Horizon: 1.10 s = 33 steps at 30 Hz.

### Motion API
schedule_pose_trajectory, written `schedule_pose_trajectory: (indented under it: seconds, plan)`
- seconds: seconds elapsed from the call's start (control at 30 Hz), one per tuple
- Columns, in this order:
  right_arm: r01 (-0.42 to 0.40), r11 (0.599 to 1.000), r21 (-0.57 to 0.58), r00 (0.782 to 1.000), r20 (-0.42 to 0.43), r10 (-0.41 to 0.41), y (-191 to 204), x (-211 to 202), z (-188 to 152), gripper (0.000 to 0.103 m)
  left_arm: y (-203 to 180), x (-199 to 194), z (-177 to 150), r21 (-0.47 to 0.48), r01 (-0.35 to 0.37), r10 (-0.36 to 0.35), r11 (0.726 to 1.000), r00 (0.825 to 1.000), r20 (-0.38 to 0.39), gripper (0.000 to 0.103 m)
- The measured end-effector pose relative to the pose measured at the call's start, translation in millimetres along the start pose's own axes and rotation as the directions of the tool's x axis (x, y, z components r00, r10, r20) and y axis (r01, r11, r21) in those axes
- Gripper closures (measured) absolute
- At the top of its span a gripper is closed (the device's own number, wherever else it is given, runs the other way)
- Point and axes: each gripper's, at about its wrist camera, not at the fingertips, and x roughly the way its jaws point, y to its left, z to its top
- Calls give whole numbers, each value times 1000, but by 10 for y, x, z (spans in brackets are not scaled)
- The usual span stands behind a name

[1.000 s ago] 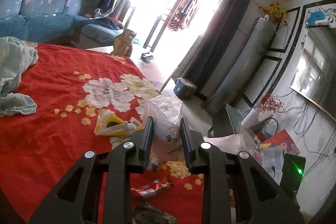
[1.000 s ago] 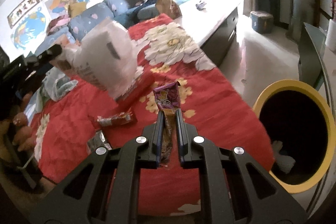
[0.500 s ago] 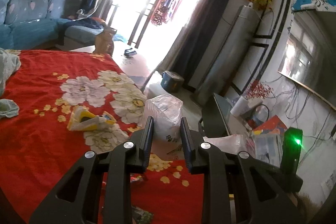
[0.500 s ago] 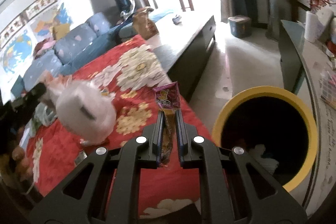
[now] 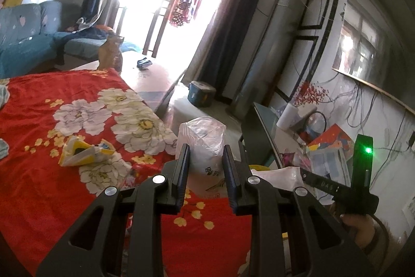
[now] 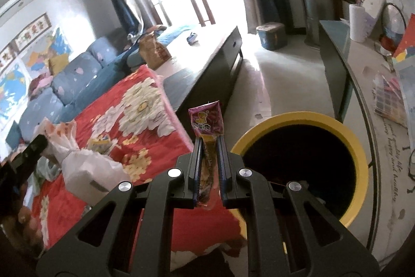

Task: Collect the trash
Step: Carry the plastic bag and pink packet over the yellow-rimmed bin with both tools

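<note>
My left gripper point(image 5: 205, 150) is shut on a white plastic bag point(image 5: 202, 136), held above the edge of the red floral cloth point(image 5: 39, 186). In the right wrist view the same bag point(image 6: 85, 170) hangs from the left gripper point(image 6: 33, 149) at the far left. My right gripper point(image 6: 208, 144) is shut on a purple snack wrapper point(image 6: 207, 121) that stands up between its fingers. It is just left of a yellow-rimmed bin point(image 6: 298, 117) with a dark inside. A yellow wrapper point(image 5: 83, 155) lies on the cloth.
A dark low table point(image 6: 207, 69) runs beyond the cloth, with a brown paper bag point(image 6: 153, 51) on it. A glass-topped cabinet point(image 6: 363, 85) with papers and a white vase stands right of the bin. A blue box point(image 6: 271, 35) sits on the floor. A blue sofa point(image 6: 64, 79) lines the left wall.
Both grippers have swung to the right with their loads. The yellow bin has come nearer the middle of the right wrist view, and the bag now hangs lower at the left.
</note>
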Motion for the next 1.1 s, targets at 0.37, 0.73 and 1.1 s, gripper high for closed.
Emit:
schedule_pose_trajectory:
  seconds: [0.37,0.73,1.1]
  plan:
    - [35,997,76,999,28,-38,-350,-76,54,96,-326,193,-17,73,26,-24,997,999,-26,79]
    - [62,989,134,997,42,-68,-625,-125,76,96,-551,364,-77,120,35,-30,992,998,-50,79]
    - [92,980,175,995,31,-99,-843,-94,57,96,-780,581,-184,161,50,-37,986,996,-81,79]
